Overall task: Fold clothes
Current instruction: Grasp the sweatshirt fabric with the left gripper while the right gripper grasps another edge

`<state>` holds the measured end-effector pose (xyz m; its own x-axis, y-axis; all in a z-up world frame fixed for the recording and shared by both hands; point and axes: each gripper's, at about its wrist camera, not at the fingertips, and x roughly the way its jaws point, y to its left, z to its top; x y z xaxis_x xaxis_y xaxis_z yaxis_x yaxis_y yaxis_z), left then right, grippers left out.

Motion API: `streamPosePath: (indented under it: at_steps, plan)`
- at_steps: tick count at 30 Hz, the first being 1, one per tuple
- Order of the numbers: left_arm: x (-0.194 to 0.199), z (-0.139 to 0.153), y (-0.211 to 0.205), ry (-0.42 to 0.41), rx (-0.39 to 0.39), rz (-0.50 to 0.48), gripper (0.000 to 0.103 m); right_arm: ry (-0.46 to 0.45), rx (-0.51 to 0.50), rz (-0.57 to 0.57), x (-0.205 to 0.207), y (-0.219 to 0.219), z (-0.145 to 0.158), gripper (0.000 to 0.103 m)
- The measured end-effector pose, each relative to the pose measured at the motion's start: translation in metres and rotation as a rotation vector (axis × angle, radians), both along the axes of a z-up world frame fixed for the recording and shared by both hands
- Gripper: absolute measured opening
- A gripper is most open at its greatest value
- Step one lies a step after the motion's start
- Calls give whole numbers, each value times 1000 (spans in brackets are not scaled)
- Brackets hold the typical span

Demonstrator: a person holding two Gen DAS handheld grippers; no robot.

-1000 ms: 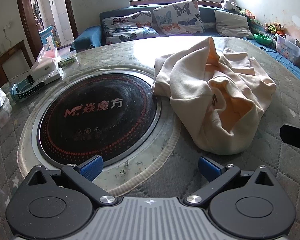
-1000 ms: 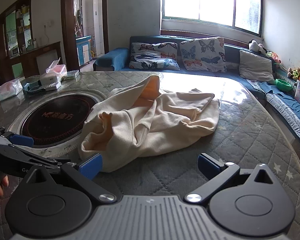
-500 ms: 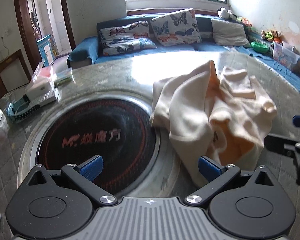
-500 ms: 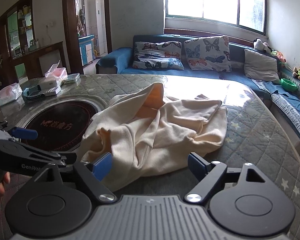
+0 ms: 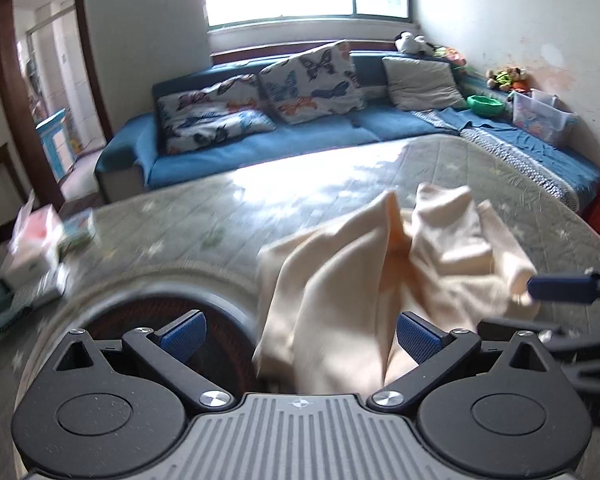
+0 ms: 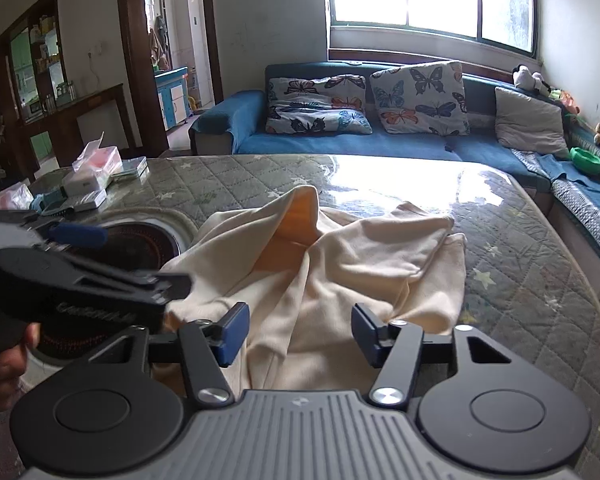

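Both your tongs have closed in on the cream garment (image 6: 340, 264) over the last second. It filled only the middle distance of each view a moment ago; now its near folds sit right between the fingers. The left tongs (image 5: 298, 334) stand wide apart with cloth in the gap but nothing pinched, and that view is smeared by motion. The right tongs (image 6: 296, 334) have narrowed since half a second ago, yet they are not clamped; cloth lies between the pads, and I cannot tell if either pad touches it.

The garment is a rumpled heap on the quilted table (image 6: 520, 248), its left edge spilling onto the round inset cooktop (image 6: 140, 240). So it is far from folded, and you look set to take hold of its near edge.

As for containers, a green bowl (image 6: 588, 160) on the sofa and a clear plastic bin (image 5: 540, 116) by the wall show nothing I can make out inside.
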<state>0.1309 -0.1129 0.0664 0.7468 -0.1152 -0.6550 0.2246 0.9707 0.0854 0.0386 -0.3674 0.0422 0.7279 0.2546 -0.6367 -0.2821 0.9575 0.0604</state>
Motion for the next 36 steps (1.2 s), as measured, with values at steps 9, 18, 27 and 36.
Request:
streamPosePath:
  at_steps: [9, 18, 27, 36]
  plan:
    - [47, -12, -27, 3, 14, -82, 96, 21, 10, -9, 22, -12, -6, 50]
    - [79, -31, -38, 30, 47, -125, 52, 37, 14, -10, 40, -16, -10, 48]
    - [82, -31, -1, 70, -48, -76, 15, 76, 34, 30, 65, 4, -25, 37]
    - [61, -12, 37, 29, -97, -14, 11, 104, 22, 22, 65, 8, -36, 4]
